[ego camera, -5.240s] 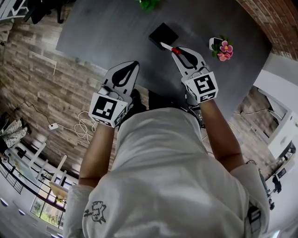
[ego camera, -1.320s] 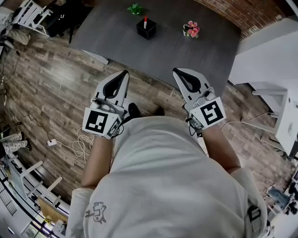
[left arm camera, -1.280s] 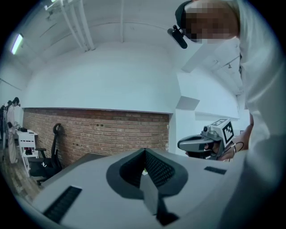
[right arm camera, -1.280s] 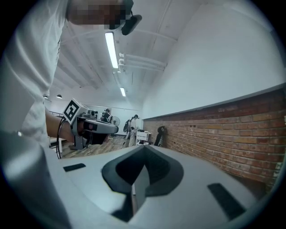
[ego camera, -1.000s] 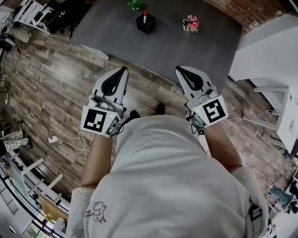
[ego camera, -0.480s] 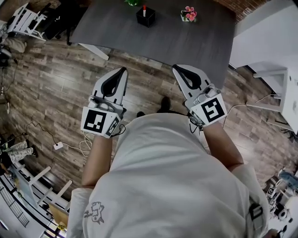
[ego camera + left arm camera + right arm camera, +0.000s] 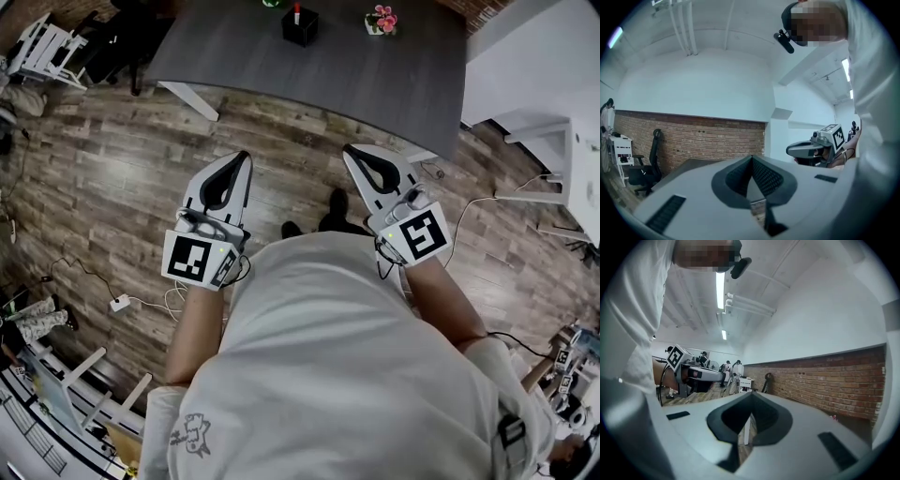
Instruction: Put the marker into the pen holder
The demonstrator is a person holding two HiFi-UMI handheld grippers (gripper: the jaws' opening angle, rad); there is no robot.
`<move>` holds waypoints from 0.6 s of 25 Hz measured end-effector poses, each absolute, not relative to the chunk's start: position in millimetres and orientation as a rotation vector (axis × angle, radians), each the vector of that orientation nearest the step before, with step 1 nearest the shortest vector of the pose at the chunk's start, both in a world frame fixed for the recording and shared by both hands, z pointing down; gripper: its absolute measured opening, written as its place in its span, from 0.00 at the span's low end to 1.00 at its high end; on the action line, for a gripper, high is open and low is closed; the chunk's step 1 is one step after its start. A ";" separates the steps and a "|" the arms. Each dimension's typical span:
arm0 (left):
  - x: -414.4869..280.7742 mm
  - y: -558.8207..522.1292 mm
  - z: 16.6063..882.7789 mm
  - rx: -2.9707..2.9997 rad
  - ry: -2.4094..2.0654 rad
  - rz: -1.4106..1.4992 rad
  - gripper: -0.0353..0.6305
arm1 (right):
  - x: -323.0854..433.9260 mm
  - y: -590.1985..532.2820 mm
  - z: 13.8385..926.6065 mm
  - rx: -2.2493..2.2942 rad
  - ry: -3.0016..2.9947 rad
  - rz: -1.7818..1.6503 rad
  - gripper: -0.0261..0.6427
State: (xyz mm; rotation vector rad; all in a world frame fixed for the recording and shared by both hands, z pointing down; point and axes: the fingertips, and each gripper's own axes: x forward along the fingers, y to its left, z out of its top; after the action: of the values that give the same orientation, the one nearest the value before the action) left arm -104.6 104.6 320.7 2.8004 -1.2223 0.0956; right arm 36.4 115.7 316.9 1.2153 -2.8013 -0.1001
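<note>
The black pen holder (image 7: 300, 27) stands on the dark grey table (image 7: 375, 66) at the top of the head view. The marker (image 7: 296, 13), red-capped, sticks upright out of it. Both grippers hang over the wooden floor, well short of the table and close to my body. My left gripper (image 7: 246, 156) is shut with nothing in it, and its jaws meet at the tip (image 7: 751, 158). My right gripper (image 7: 347, 150) is shut and empty too, as the right gripper view (image 7: 751, 395) shows.
A small pot of pink flowers (image 7: 380, 21) sits on the table right of the holder. White furniture (image 7: 525, 75) stands to the right. A white rack (image 7: 42, 47) and a black chair (image 7: 141, 23) are at the far left. Cables (image 7: 122, 302) lie on the floor.
Five seconds ago the right gripper held the marker over the holder; now the marker stands in it. I have backed away from the table, which has slid toward the top of the view.
</note>
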 end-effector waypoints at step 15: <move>-133.4 127.3 312.1 2.830 -1.225 0.040 0.07 | 17.7 140.0 307.8 1.286 -2.773 -0.170 0.05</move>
State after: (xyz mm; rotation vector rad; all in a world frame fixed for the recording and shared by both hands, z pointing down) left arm -133.4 127.3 312.1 2.8298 -1.2253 0.0402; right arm 17.7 140.0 307.8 1.2863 -2.7726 -0.1702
